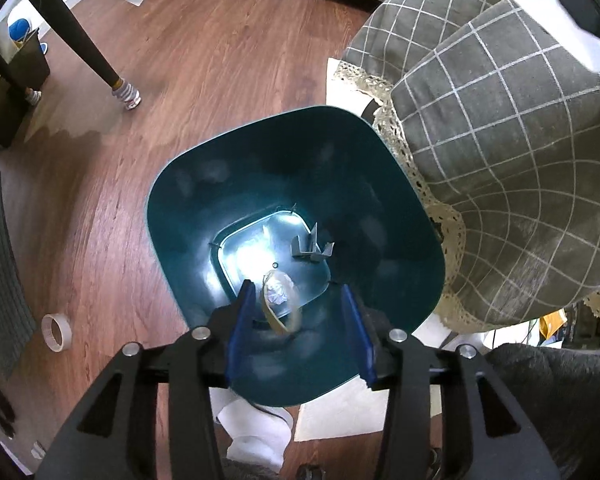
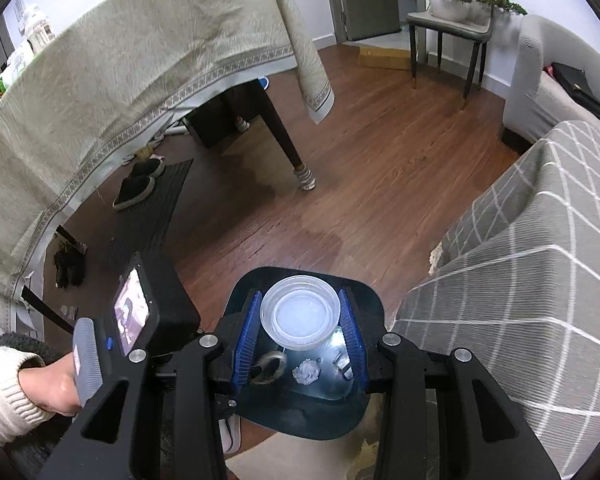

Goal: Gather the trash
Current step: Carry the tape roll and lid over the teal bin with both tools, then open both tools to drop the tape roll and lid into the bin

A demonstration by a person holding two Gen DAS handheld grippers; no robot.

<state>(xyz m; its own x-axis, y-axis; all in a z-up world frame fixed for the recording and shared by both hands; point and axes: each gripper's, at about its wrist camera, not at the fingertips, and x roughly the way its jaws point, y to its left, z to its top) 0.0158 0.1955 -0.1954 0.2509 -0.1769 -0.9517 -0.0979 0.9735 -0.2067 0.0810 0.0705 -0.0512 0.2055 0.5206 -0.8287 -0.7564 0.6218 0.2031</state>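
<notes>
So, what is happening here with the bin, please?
A person holds a gripper in each hand above a dark green bin on the wooden floor. The right gripper is shut on a clear plastic lid, right over the bin's opening. The left gripper is open; a tape ring is beside its left finger, seemingly just let go. Crumpled paper already lies at the bottom. Another tape roll lies on the floor.
</notes>
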